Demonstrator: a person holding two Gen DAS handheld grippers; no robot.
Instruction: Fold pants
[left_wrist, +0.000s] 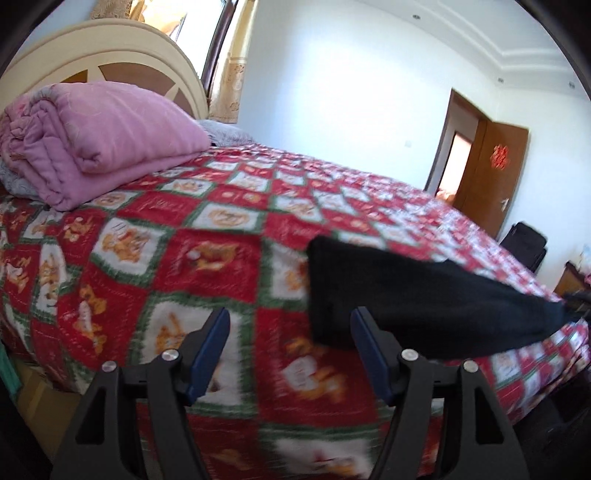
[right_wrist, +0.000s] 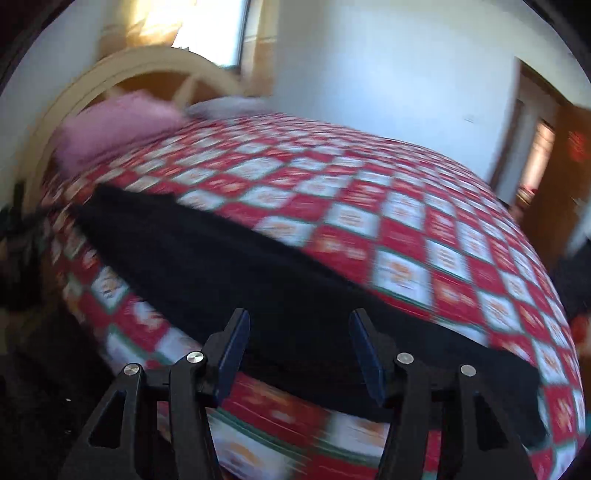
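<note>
The black pants (left_wrist: 417, 295) lie as a long folded strip near the front edge of the bed, on the red checked bedspread (left_wrist: 207, 258). My left gripper (left_wrist: 290, 314) hangs open just left of the strip's near end. Only bedspread shows between its blue pads, and its right finger (left_wrist: 369, 343) stands in front of the cloth's corner. In the blurred right wrist view the pants (right_wrist: 207, 266) run from upper left to lower right. My right gripper (right_wrist: 299, 314) is open over the strip, with black cloth showing between the fingers but the pads apart from it.
A folded pink quilt (left_wrist: 96, 136) sits by the cream headboard (left_wrist: 110, 51) at the far left of the bed. A brown door (left_wrist: 491, 170) stands open in the right wall, with a black case (left_wrist: 524, 247) below it. The bed's edge (right_wrist: 258, 435) drops off right under the grippers.
</note>
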